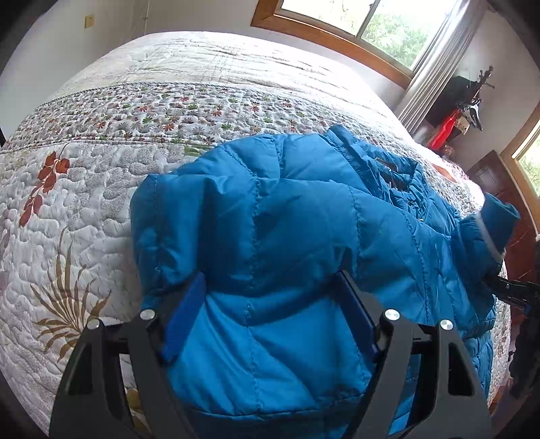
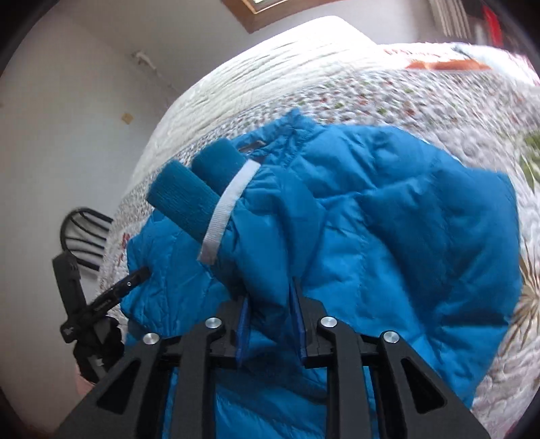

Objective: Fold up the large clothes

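A blue quilted puffer jacket (image 1: 287, 219) lies on a floral quilted bedspread (image 1: 84, 209). My left gripper (image 1: 270, 304) has its jaws wide apart with a thick fold of the jacket bulging between the blue pads; whether it grips is unclear. My right gripper (image 2: 268, 304) is shut on a bunched fold of the jacket (image 2: 388, 219) near a sleeve. The sleeve's ribbed teal cuff (image 2: 199, 189) with a white band sticks up just ahead of it. The right gripper shows at the right edge of the left wrist view (image 1: 516, 290). The left gripper shows at the left in the right wrist view (image 2: 101, 300).
The bed fills most of both views. A wood-framed window (image 1: 354, 27) and a curtain (image 1: 435, 67) are beyond it. A dark stand with red items (image 1: 455, 114) and a wooden door (image 1: 506, 202) are at the right. A dark chair back (image 2: 84, 233) stands by the white wall.
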The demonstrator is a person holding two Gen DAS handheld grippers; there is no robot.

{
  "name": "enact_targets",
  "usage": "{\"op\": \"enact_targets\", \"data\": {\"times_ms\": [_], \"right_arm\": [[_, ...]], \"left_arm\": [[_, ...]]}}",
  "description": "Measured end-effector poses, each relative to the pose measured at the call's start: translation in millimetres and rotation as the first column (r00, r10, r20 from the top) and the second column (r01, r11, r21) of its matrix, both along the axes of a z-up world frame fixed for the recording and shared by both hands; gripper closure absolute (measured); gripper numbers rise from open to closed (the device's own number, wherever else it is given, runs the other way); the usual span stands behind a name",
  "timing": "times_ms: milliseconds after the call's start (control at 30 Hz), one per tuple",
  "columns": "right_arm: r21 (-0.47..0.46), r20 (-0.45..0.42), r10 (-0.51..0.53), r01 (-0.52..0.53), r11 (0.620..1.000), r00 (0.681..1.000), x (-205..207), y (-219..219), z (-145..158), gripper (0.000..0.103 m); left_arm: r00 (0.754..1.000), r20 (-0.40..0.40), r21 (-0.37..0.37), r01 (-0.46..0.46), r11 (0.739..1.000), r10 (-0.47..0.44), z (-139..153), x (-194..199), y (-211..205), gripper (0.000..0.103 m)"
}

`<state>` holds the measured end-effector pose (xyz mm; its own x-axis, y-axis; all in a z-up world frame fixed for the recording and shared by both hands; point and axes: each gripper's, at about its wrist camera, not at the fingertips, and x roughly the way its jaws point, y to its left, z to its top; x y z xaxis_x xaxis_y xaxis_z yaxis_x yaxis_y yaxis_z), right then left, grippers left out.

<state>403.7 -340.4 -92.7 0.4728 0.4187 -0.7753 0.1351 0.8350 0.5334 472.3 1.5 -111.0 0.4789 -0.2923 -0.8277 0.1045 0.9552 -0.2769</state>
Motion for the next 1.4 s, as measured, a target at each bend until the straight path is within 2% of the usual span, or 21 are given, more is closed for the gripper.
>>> {"op": "enact_targets", "data": {"times_ms": [33, 100, 133, 200, 233, 300, 367, 467, 567, 733, 800, 867, 933, 1033, 1200, 1300, 1400], "right_arm": [[-0.006, 0.011, -0.026, 0.026, 1.000, 1.000, -8, -12, 1, 0.051], [0.013, 0.041, -0.061, 0.061, 0.998, 0.997, -19, -33, 3, 0.041], [0.055, 0.043, -0.070, 0.068, 0.996, 0.997, -20, -41, 1, 0.031], [0.110, 0.032, -0.081, 0.077, 0.991, 0.996, -18, -51, -3, 0.029], [0.101, 0.023, -0.092, 0.090, 0.991, 0.995, -16, -54, -5, 0.030], [0.082, 0.004, -0.099, 0.098, 0.992, 0.995, -8, -55, -9, 0.042], [0.092, -0.016, -0.103, 0.104, 0.990, 0.995, -1, -56, -16, 0.067], [0.067, -0.016, -0.108, 0.109, 0.992, 0.994, 0, -52, -17, 0.084], [0.001, 0.001, -0.131, 0.131, 0.991, 0.991, -7, -52, -10, 0.087], [-0.072, -0.067, -0.127, 0.122, 0.990, 0.990, -5, -48, -24, 0.087], [-0.088, -0.072, -0.112, 0.106, 0.990, 0.991, -4, -46, -23, 0.085], [-0.112, -0.067, -0.120, 0.112, 0.987, 0.990, -8, -46, -16, 0.078], [-0.174, -0.024, -0.138, 0.132, 0.976, 0.990, -17, -42, 1, 0.073], [-0.344, 0.071, -0.173, 0.187, 0.920, 0.982, -32, -32, 34, 0.069], [-0.356, 0.157, -0.093, 0.145, 0.923, 0.983, -27, -8, 62, 0.069], [-0.348, 0.102, -0.006, 0.041, 0.936, 0.995, -5, 15, 47, 0.069], [-0.408, 0.039, 0.014, 0.003, 0.913, 0.999, 10, 29, 23, 0.069]], "left_arm": [[1.000, 0.001, 0.003, -0.001, 1.000, 0.001, 0, 0, 0, 0.026], [1.000, 0.007, 0.009, -0.001, 1.000, 0.001, 2, -2, -2, 0.026], [1.000, 0.010, 0.012, -0.002, 1.000, 0.002, 3, -3, -2, 0.026], [1.000, 0.018, 0.019, -0.001, 1.000, 0.001, 6, -6, -4, 0.026], [1.000, 0.019, 0.018, -0.001, 1.000, 0.001, 8, -7, -4, 0.026], [1.000, 0.025, 0.013, 0.000, 1.000, 0.000, 12, -10, -4, 0.026], [0.999, 0.034, 0.014, 0.000, 1.000, -0.001, 16, -12, -4, 0.026], [0.999, 0.047, 0.025, 0.008, 1.000, -0.009, 19, -16, -8, 0.026], [0.998, 0.055, 0.039, 0.011, 0.999, -0.013, 19, -18, -12, 0.026], [0.998, 0.062, 0.073, 0.009, 0.997, -0.013, 13, -18, -17, 0.026], [0.998, 0.061, 0.084, 0.007, 0.996, -0.012, 11, -17, -18, 0.026], [0.998, 0.064, 0.093, 0.008, 0.996, -0.014, 12, -19, -18, 0.026], [0.997, 0.074, 0.103, 0.007, 0.995, -0.015, 17, -24, -17, 0.026], [0.995, 0.097, 0.122, -0.011, 0.992, -0.001, 28, -34, -16, 0.026], [0.989, 0.145, 0.103, -0.004, 0.995, -0.011, 48, -52, -26, 0.026], [0.989, 0.139, 0.105, 0.032, 0.994, -0.046, 46, -51, -39, 0.026], [0.990, 0.108, 0.129, 0.072, 0.989, -0.086, 30, -42, -52, 0.026]]}}
